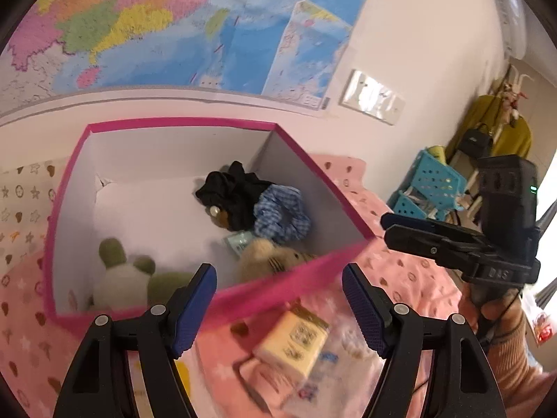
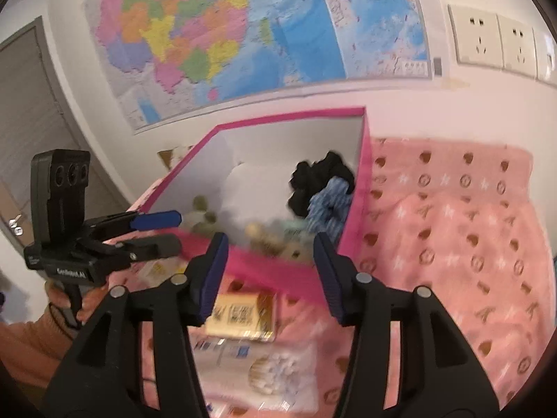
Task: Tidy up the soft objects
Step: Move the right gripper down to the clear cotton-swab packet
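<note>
A pink-rimmed box [image 1: 167,123] [image 2: 292,113] with white inner walls stands on a pink blanket. Inside lie a black scrunchie [image 1: 233,191] [image 2: 313,177], a blue checked scrunchie [image 1: 282,212] [image 2: 329,202], a green-and-white plush [image 1: 122,271] [image 2: 203,214] and a tan plush [image 1: 275,259] [image 2: 268,240]. My left gripper [image 1: 278,306] [image 2: 156,230] is open and empty just in front of the box. My right gripper [image 2: 271,278] [image 1: 400,226] is open and empty, near the box's front right corner.
A yellow tissue pack [image 1: 296,345] [image 2: 240,313] and a clear bag of cotton pads [image 2: 264,365] lie on the pink blanket [image 2: 452,244] in front of the box. A map [image 2: 243,35] hangs on the wall behind. Blue baskets [image 1: 428,184] stand at far right.
</note>
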Demonstrator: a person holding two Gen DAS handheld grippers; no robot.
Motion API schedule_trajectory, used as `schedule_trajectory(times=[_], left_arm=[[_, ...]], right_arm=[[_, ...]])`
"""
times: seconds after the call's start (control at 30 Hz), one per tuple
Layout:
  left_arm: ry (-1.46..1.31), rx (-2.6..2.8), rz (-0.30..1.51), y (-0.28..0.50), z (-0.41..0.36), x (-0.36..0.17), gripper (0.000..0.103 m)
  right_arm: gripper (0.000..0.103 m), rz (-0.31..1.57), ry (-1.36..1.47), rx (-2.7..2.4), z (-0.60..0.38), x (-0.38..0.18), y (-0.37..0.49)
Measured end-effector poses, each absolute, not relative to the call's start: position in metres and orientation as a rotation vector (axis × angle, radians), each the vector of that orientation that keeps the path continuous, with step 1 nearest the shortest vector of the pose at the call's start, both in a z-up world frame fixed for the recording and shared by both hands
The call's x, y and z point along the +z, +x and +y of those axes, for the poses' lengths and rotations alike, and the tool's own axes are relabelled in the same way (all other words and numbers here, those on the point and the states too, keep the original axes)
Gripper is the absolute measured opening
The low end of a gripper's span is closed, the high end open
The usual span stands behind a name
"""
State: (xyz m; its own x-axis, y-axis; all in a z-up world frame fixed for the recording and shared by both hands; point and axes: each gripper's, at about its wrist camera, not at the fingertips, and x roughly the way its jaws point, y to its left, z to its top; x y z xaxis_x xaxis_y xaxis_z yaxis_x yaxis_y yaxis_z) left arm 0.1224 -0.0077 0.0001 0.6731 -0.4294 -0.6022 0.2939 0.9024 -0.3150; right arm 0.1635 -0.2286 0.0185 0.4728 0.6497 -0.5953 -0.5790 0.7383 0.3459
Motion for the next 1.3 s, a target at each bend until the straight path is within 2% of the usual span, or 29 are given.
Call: schedule_trajectory(times=[0.2, 0.5, 0.9, 1.0, 1.17, 1.3], left_arm=[[-0.205, -0.423, 0.772, 0.088, -0.006, -0.017, 0.077], [-0.299, -0.498, 0.929, 0.053, -0.010, -0.070, 0.077], [-0.391, -0.624, 1.007, 0.046, -0.030, -0.082, 0.077], [-0.395, -0.611, 1.023, 0.050, -0.034, -0.085, 0.070], [-0.396, -0.600, 1.029, 0.056, -0.034, -0.087, 0.050], [-0.388, -0.582, 1.033, 0.060, -0.033, -0.088, 0.043]], right_arm=[[0.054, 0.881, 0.151, 0.760, -0.242, -0.015, 0.147], [0.059, 1.091, 0.270, 0.673, -0.277, -0.079, 0.133], [0.059, 1.097, 0.385, 0.810, -0.267, -0.092, 0.136], [0.059, 1.100, 0.394, 0.829, -0.265, -0.093, 0.133], [0.059, 1.104, 0.411, 0.853, -0.265, -0.093, 0.127], [0.059, 1.098, 0.434, 0.864, -0.264, -0.095, 0.122]])
